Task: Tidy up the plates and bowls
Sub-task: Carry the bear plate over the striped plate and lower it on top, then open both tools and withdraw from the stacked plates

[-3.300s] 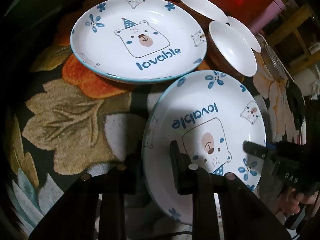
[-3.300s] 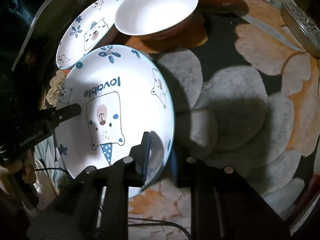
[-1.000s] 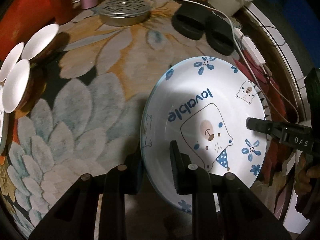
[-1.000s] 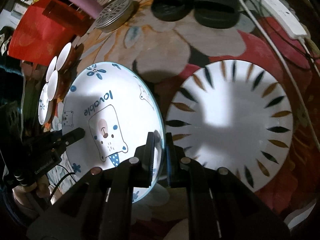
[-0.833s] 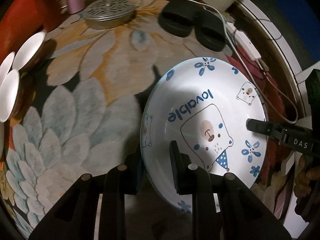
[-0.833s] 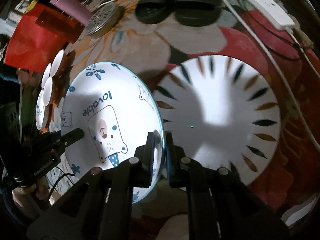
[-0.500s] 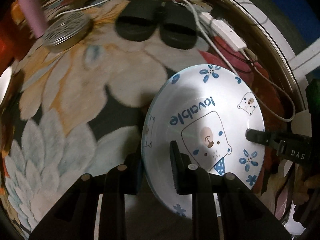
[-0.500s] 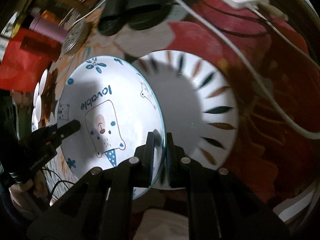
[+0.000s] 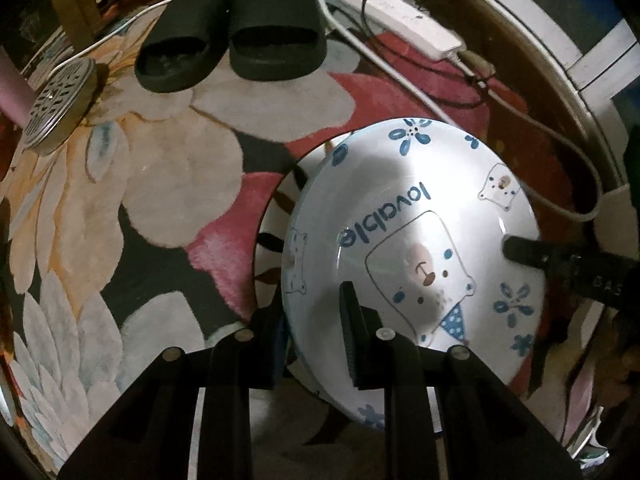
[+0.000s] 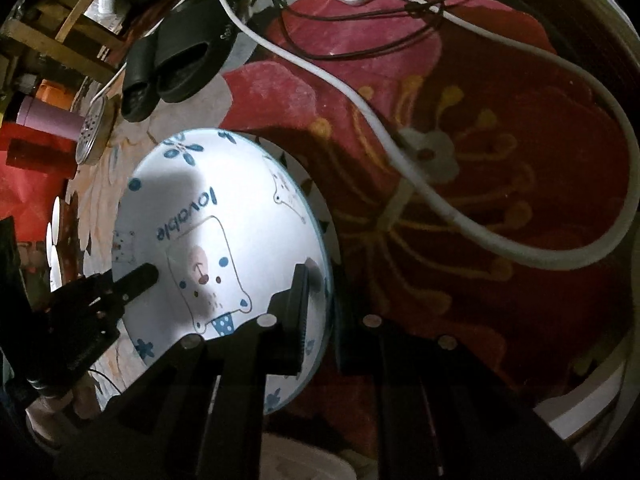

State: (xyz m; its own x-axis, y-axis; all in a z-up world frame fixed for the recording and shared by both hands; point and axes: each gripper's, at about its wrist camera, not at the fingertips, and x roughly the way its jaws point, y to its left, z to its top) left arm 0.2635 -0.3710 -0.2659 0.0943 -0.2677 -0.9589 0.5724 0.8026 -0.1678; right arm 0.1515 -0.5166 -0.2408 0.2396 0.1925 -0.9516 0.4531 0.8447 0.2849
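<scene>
- My left gripper (image 9: 312, 320) is matte black, with flat fingers, ribbed pads and silver screws.
- My right gripper (image 10: 320, 312) matches; white lettering marks its body.

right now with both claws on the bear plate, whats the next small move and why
Probably lower the bear plate straight down. Left claw and right claw each pinch its rim, and the leaf-patterned plate peeks out directly beneath it, so it looks lined up for stacking.
</scene>
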